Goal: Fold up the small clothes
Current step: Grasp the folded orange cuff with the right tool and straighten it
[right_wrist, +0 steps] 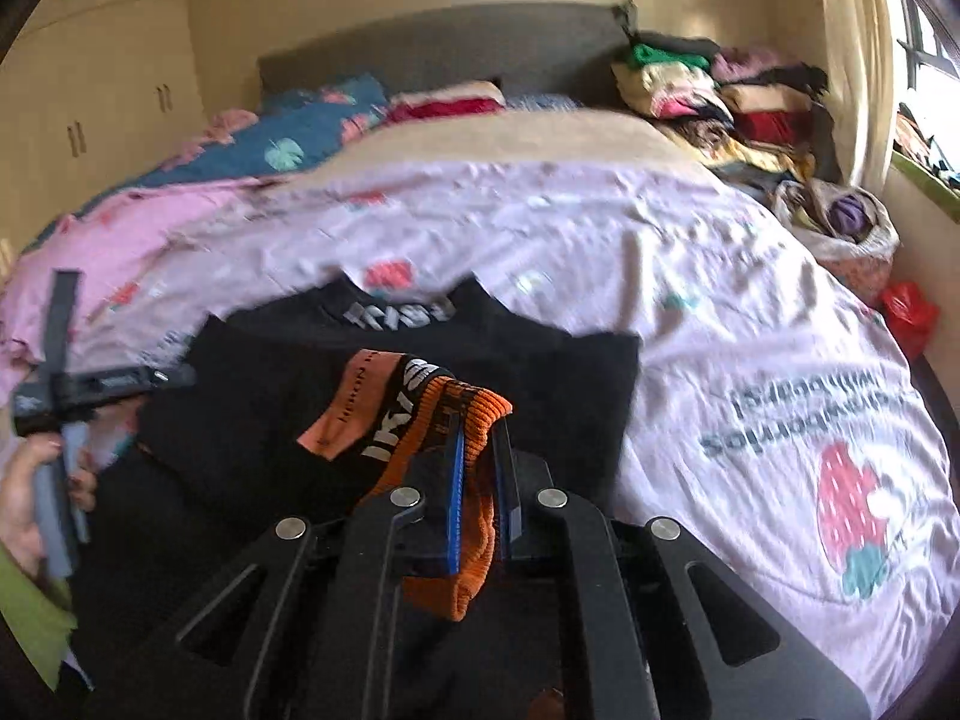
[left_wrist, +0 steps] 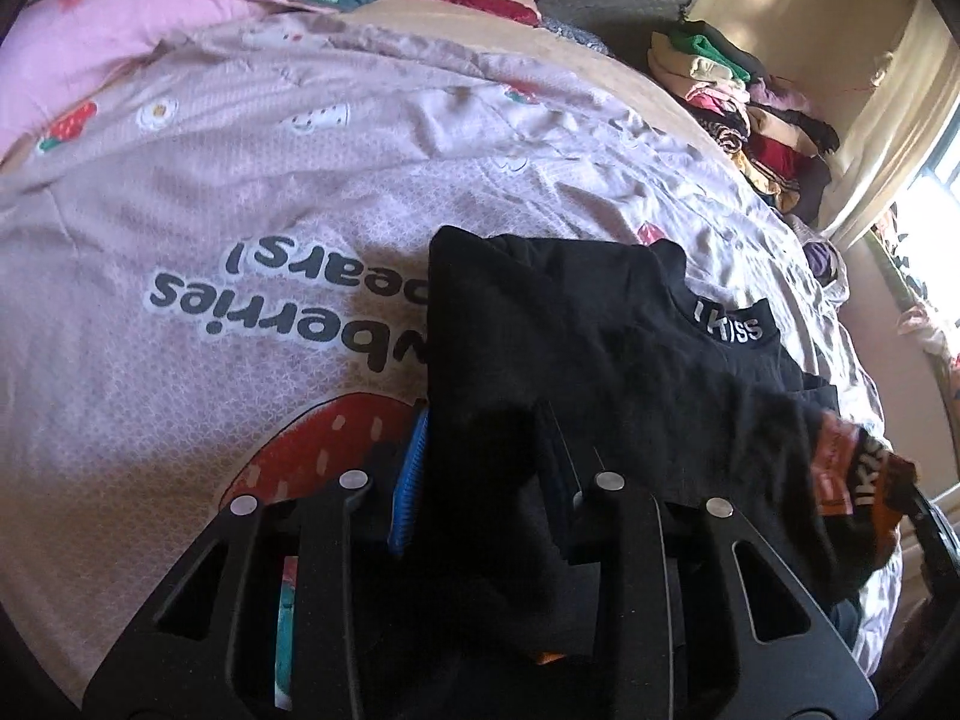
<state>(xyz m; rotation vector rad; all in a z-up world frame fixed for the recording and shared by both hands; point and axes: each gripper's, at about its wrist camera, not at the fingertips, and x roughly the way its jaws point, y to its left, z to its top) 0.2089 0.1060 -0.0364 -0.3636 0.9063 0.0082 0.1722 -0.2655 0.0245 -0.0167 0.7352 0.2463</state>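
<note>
1. Lying on the pink strawberry-print bedspread [left_wrist: 252, 180], the black garment [left_wrist: 570, 324] sits near the bed's near edge, its collar with white lettering turned toward the headboard [right_wrist: 444, 42].
2. The left gripper [left_wrist: 480, 480] has black cloth bunched between its jaws; the blue pad [left_wrist: 411, 480] on one finger presses against the fabric, while the other finger is mostly hidden under the folds, so the jaws are narrowed onto the black garment.
3. The right gripper [right_wrist: 480, 474] has its jaws closed tight on the orange ribbed hem [right_wrist: 456, 420] of the same garment, the cuff-like band draped over and pinched between the two blue-edged fingers.
4. That orange hem is lifted above the rest of the black cloth, which lies flatter on the bedspread beyond it.
5. In the right wrist view, the person's hand [right_wrist: 36, 480] grips the handle of the left gripper at the left edge, with a green sleeve [right_wrist: 30, 618] below it.
6. A heap of mixed clothes [right_wrist: 720, 96] is piled at the far right corner of the bed, well apart from the black garment.
7. A blue leaf-print quilt [right_wrist: 288, 132] lies bunched by the headboard.
</note>
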